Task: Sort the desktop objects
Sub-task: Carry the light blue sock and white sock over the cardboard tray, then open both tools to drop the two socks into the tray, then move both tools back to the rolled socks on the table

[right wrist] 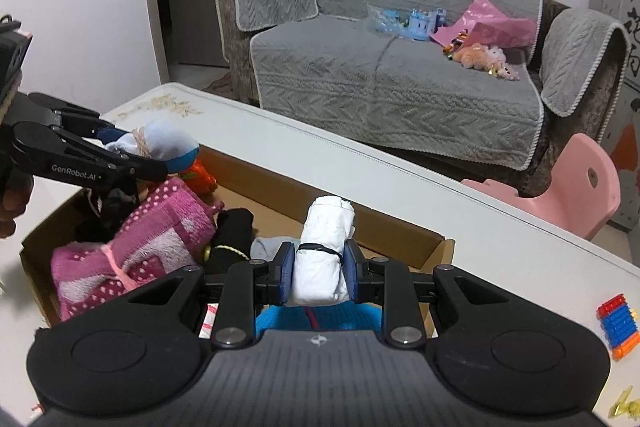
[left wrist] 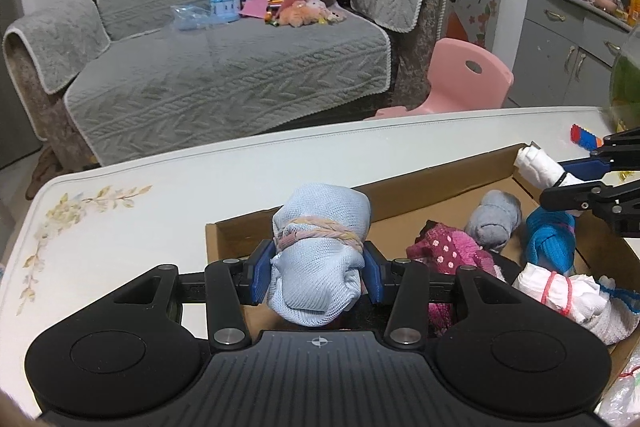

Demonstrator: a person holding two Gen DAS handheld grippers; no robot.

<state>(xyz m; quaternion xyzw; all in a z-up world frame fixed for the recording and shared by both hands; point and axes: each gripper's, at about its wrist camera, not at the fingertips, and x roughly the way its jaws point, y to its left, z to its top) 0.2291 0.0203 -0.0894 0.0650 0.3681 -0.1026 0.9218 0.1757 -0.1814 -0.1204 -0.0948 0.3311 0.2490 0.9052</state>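
My left gripper [left wrist: 318, 267] is shut on a light blue sock roll [left wrist: 320, 251] tied with a pinkish band, held above the near left end of a cardboard box [left wrist: 432, 183]. My right gripper [right wrist: 318, 271] is shut on a white sock roll [right wrist: 324, 251] bound with a black band, over the box's [right wrist: 400, 231] right part. Each gripper shows in the other's view: the right gripper [left wrist: 560, 183] at the right edge, the left gripper [right wrist: 128, 151] at the left. In the box lie a pink dotted roll [left wrist: 444, 247], a grey roll [left wrist: 494, 221], a blue knitted roll [left wrist: 548, 239] and a white roll [left wrist: 560, 287].
The box sits on a white table [left wrist: 160, 199] with a flower print. A stack of coloured toy bricks [right wrist: 618, 325] lies on the table right of the box. Beyond the table stand a grey sofa [left wrist: 224, 67] and a pink child's chair [left wrist: 468, 75].
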